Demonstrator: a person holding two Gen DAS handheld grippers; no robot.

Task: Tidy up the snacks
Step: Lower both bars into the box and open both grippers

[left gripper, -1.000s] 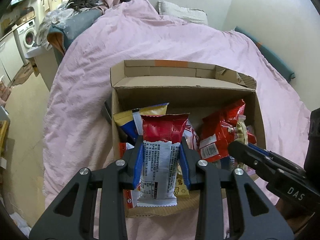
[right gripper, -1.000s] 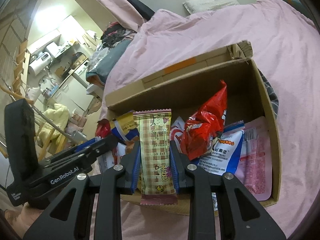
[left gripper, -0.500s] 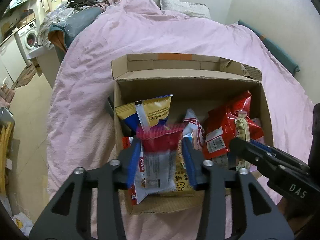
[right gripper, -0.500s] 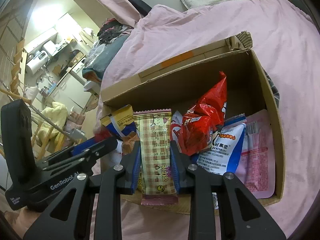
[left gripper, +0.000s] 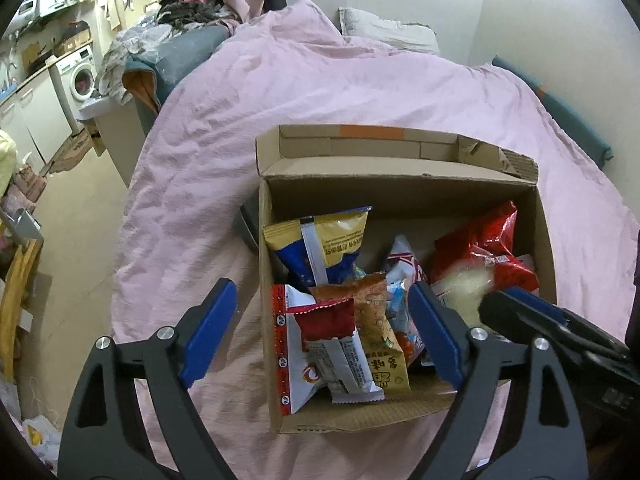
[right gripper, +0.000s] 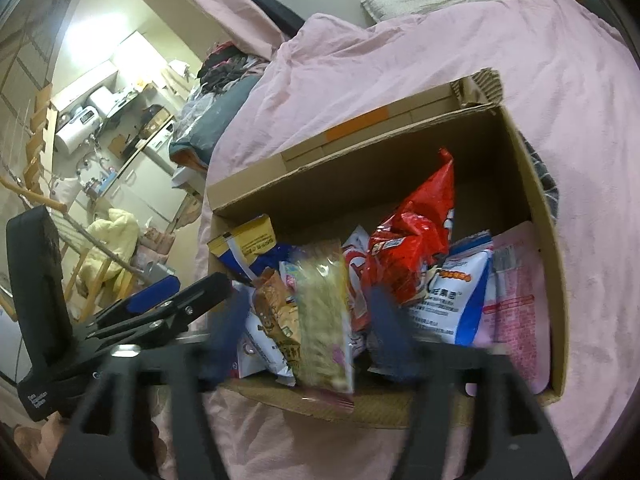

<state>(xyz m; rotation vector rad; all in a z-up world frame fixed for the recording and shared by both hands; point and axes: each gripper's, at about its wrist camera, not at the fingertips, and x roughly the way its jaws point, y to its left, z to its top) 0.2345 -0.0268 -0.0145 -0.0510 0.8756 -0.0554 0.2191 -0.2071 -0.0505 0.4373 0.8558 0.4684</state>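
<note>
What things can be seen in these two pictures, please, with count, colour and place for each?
cardboard box: one, brown, open, on the bed
pink duvet: one, covers the bed
snack packets: several, inside the box
yellow-and-blue bag: one, far left corner
red bag: one, upright, middle
red-and-white wafer packet: one, near left
checked pink-and-cream packet: one, blurred, over the near edge
pillow: one, pale, by the wall
washing machine: one, white, far left
left hand-held gripper: black, blue pads, open
right hand-held gripper: black, blurred, open
</note>
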